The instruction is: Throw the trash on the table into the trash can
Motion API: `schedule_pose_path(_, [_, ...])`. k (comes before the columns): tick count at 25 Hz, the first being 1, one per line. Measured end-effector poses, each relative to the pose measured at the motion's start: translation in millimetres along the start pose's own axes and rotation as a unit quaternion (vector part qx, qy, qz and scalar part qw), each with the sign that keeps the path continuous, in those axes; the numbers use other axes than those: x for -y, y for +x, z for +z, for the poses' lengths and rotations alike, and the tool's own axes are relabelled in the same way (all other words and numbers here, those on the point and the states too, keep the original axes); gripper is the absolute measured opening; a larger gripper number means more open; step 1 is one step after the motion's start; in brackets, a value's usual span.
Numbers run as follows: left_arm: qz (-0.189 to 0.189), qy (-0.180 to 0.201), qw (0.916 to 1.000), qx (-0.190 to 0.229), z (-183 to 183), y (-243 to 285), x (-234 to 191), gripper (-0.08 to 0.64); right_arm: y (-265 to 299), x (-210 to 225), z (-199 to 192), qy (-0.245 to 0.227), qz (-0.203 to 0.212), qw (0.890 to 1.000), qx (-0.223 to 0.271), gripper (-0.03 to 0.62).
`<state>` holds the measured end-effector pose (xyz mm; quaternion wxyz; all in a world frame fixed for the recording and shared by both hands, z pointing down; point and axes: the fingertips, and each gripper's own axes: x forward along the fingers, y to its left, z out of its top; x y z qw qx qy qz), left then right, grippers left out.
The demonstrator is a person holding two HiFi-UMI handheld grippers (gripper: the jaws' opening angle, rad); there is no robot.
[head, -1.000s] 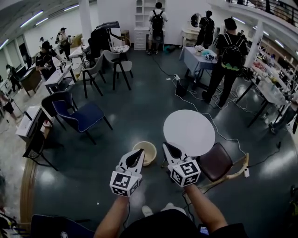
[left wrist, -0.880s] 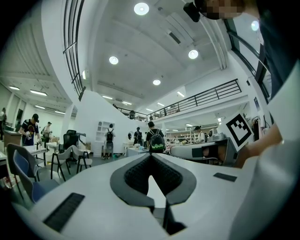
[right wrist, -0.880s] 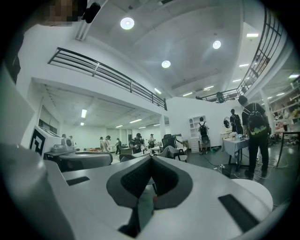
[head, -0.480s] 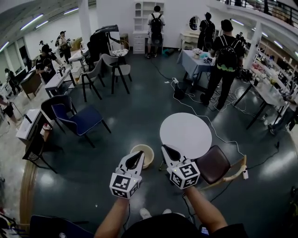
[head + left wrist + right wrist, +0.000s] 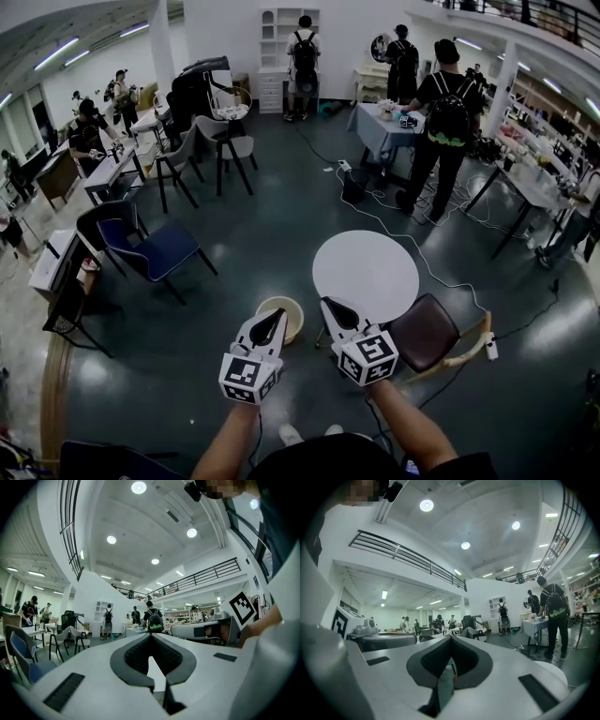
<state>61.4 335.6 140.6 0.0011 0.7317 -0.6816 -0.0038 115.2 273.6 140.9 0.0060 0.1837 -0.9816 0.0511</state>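
Note:
A round white table [image 5: 367,269] stands ahead of me with nothing visible on its top. A beige trash can [image 5: 294,324] sits on the floor to the table's left. My left gripper [image 5: 278,314] hovers over the can's near rim, jaws shut and empty. My right gripper [image 5: 326,304] is held beside it, near the table's front left edge, also shut and empty. In the left gripper view the left gripper [image 5: 150,635] points level across the room, as does the right gripper [image 5: 451,638] in the right gripper view.
A brown chair [image 5: 425,330] stands right of the table. A blue chair [image 5: 157,251] is at the left. Cables [image 5: 375,211] run across the dark floor. Farther off are a person with a backpack [image 5: 445,112], several desks and more chairs.
The table, trash can and brown chair have slid slightly left and up in the head view. Both grippers keep their place in front of me and stay shut.

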Motion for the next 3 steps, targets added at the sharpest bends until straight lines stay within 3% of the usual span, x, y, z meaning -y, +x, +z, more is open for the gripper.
schedule_pose_path(3, [-0.002,-0.004,1.0000,0.000,-2.0,1.6,2.5,0.015,-1.6,0.1,-3.2,0.004,-0.001,1.000,-0.002,0.018])
